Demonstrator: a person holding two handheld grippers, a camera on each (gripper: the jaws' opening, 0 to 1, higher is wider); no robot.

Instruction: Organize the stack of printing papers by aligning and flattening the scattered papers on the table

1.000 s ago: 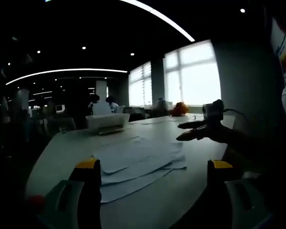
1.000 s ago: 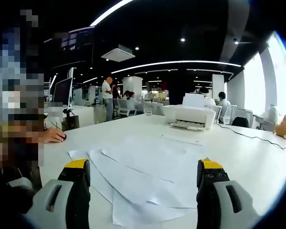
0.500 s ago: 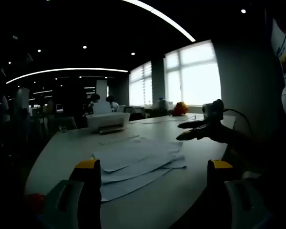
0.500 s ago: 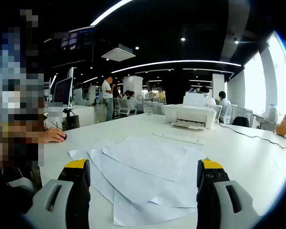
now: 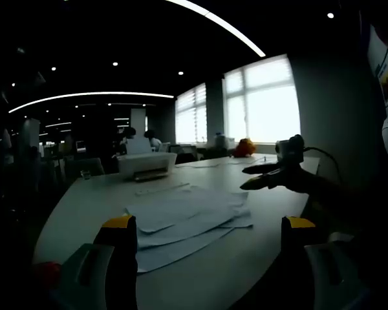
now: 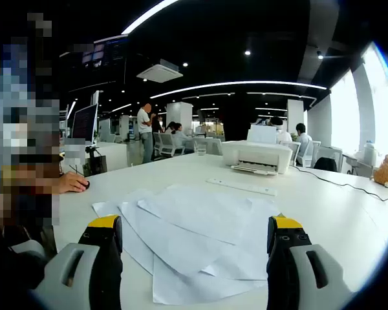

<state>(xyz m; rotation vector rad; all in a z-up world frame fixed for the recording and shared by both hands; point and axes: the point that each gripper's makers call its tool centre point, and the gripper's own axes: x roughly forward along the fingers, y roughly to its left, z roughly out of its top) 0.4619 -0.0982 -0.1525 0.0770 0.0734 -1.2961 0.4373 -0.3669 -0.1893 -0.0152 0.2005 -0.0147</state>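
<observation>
While my left gripper [image 5: 205, 234] and right gripper [image 6: 194, 234] hover with jaws wide apart and empty, the scattered papers [image 6: 194, 239] lie overlapping on the white table [image 6: 323, 200] before the printer [image 6: 257, 157].

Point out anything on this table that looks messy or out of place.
The printing papers are the mess: white sheets lie fanned across the white table at different angles, overlapping with corners sticking out, not squared into a stack. The printer behind them sits level. Both grippers, left and right, are open and clear of the sheets.
</observation>
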